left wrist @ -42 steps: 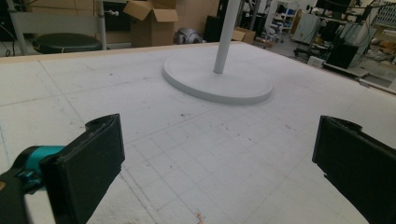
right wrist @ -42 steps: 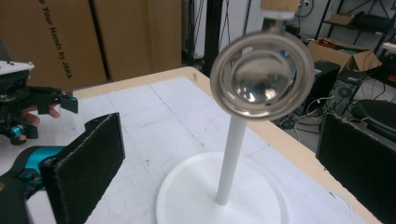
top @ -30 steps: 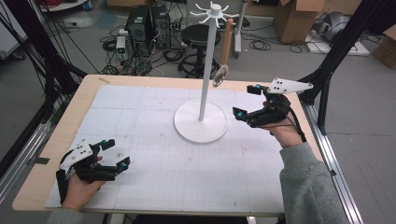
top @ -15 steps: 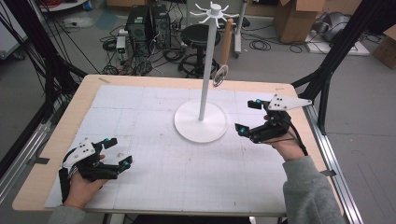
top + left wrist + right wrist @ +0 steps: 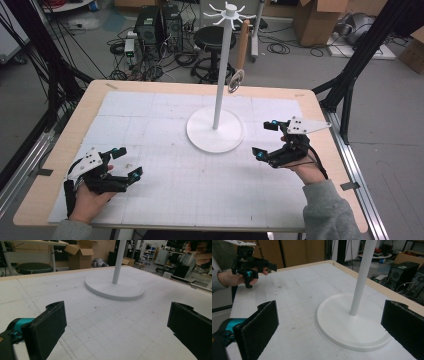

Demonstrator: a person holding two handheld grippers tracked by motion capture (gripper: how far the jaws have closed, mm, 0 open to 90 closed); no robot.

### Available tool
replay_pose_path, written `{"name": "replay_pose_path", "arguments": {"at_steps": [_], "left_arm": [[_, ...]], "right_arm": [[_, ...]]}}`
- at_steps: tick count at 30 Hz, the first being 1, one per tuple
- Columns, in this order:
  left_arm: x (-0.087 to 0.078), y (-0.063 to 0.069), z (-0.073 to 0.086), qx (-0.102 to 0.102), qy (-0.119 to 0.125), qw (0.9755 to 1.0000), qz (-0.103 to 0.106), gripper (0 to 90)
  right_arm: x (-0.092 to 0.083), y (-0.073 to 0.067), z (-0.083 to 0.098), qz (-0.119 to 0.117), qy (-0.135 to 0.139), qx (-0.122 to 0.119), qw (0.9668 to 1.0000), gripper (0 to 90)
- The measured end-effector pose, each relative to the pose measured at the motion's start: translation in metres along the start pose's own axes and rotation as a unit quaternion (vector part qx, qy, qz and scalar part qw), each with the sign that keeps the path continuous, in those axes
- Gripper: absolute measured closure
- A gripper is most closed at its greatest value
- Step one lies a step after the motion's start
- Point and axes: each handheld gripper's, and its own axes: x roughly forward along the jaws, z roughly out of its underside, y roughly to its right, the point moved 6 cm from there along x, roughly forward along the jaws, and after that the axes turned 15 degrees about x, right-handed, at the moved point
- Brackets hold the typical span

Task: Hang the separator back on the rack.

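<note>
We see the white stand (image 5: 215, 131) upright at the middle of the table (image 5: 150, 90), with a wooden-handled utensil (image 5: 240, 55) hanging from its top hooks; its lower end is blurred, maybe a small strainer. The right gripper (image 5: 267, 140) is just beside the stand's round base, with jaws wide apart and holding nothing. The left gripper (image 5: 127, 162) is near the front left corner, well apart from the stand, with jaws also apart and empty.
</note>
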Motion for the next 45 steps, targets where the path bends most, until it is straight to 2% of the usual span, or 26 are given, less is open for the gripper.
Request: {"name": "replay_pose_path", "arguments": {"at_steps": [4,6,13,20,23,25,26,27,31,40,45], "left_arm": [[-0.001,0.001,0.000,0.001,0.001,1.0000,0.002,2.8],[0.000,0.001,0.000,0.001,0.000,1.0000,0.003,2.8],[0.000,0.001,-0.001,-0.001,0.003,1.0000,0.003,2.8],[0.001,0.001,-0.001,0.000,0.003,1.0000,0.006,2.8],[0.001,0.001,-0.001,0.000,0.006,1.0000,0.006,2.8],[0.002,0.001,-0.001,-0.001,0.006,1.0000,0.006,2.8],[0.001,0.001,-0.001,0.000,0.006,1.0000,0.006,2.8],[0.001,0.001,-0.001,-0.001,0.007,1.0000,0.006,2.8],[0.002,0.000,-0.001,-0.001,0.006,1.0000,0.004,2.8],[0.005,-0.001,-0.002,-0.003,0.009,1.0000,0.002,2.8],[0.006,-0.001,-0.001,-0.003,0.007,1.0000,0.004,2.8]], "right_arm": [[-0.003,0.001,0.011,-0.001,0.010,0.008,0.9999,0.5],[-0.004,0.005,0.018,0.005,0.008,0.017,0.9998,0.5],[-0.013,0.019,0.036,0.028,0.027,0.040,0.9984,0.5],[-0.025,0.027,0.053,0.039,0.036,0.056,0.9970,0.5],[-0.032,0.033,0.063,0.052,0.044,0.060,0.9959,0.5],[-0.038,0.035,0.067,0.061,0.070,0.056,0.9941,0.5],[-0.042,0.034,0.068,0.053,0.082,0.063,0.9932,0.5],[-0.044,0.034,0.070,0.047,0.088,0.068,0.9927,0.5],[-0.052,0.035,0.076,0.055,0.102,0.068,0.9909,0.5],[-0.049,0.039,0.090,0.068,0.083,0.078,0.9912,0.5],[-0.047,0.036,0.092,0.067,0.073,0.069,0.9927,0.5]]}}
